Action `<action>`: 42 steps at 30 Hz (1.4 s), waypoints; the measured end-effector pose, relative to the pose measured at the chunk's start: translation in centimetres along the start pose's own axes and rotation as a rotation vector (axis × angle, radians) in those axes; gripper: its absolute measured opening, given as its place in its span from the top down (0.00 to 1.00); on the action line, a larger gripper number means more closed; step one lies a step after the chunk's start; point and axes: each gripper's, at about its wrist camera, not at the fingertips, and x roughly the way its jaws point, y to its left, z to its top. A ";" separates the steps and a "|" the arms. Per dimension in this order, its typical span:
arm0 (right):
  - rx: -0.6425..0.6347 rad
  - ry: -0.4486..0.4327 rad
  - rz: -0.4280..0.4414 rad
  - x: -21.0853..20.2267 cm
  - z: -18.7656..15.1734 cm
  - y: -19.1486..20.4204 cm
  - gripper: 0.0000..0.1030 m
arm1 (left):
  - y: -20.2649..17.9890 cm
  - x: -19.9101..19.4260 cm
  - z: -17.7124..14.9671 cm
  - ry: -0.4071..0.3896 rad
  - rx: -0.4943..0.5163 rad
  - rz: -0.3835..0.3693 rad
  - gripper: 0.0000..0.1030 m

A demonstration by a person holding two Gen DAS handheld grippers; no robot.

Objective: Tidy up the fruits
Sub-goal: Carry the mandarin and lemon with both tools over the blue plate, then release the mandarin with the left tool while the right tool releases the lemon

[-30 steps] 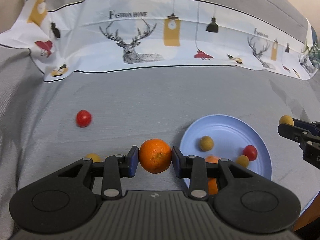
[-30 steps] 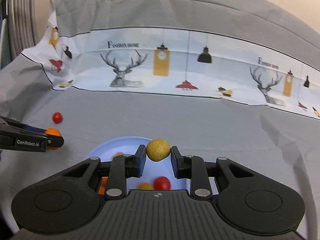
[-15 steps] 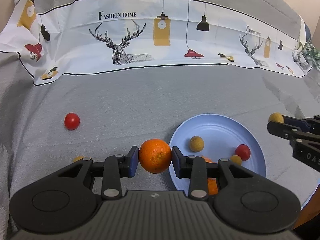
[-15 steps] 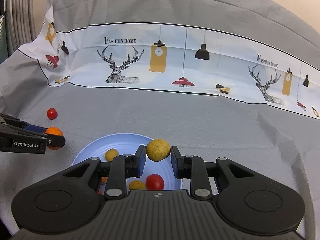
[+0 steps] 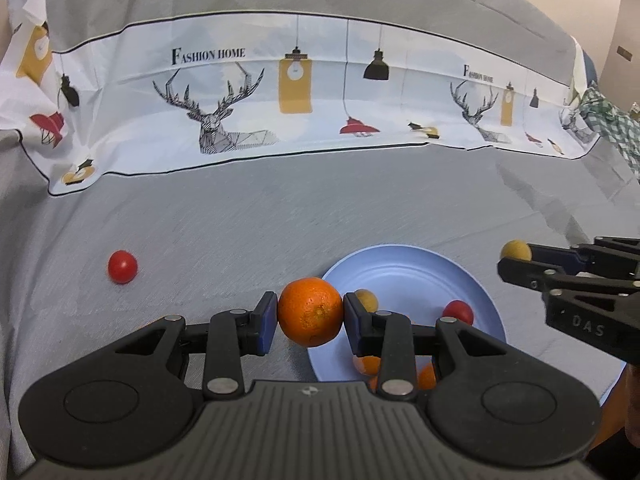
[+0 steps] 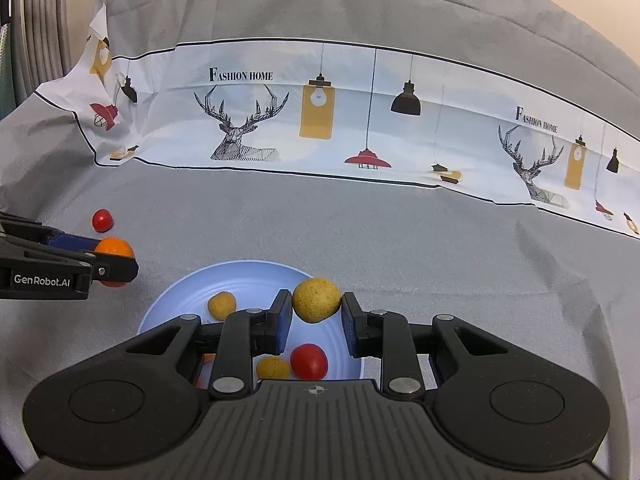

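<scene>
My left gripper (image 5: 310, 320) is shut on an orange (image 5: 311, 312), held just left of the blue plate (image 5: 404, 268). Over the plate's right side my right gripper (image 6: 316, 312) is shut on a yellow-brown round fruit (image 6: 316, 300). In the right wrist view the plate (image 6: 248, 276) holds two small yellow fruits (image 6: 222, 304) (image 6: 273, 367), a red tomato (image 6: 309, 361) and orange fruit partly hidden under the fingers. From the left wrist view, the right gripper (image 5: 516, 258) enters at the right with its fruit (image 5: 515, 250). From the right, the left gripper (image 6: 114, 262) shows at the left edge.
A lone red tomato (image 5: 122, 267) lies on the grey cloth left of the plate, also the red tomato (image 6: 102, 220) in the right wrist view. A printed cloth with deer and lamps (image 5: 296, 100) rises along the back. A green checked cloth (image 5: 612, 120) sits far right.
The left gripper's view has shifted a little: the plate and the loose tomato sit further left in its frame. A small yellow fruit by its left finger has gone out of sight. Both grips are unchanged.
</scene>
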 end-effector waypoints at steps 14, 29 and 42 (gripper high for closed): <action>-0.013 0.014 -0.002 0.4 0.0 0.1 0.73 | -1.2 0.0 -0.2 -0.022 0.063 -0.019 0.62; -0.030 0.045 -0.008 1.0 0.1 0.3 0.73 | -1.5 0.6 -0.3 0.000 0.072 -0.065 0.62; -0.051 0.160 -0.034 2.2 -0.6 0.3 0.73 | -3.5 1.5 -1.2 0.019 0.131 -0.122 0.62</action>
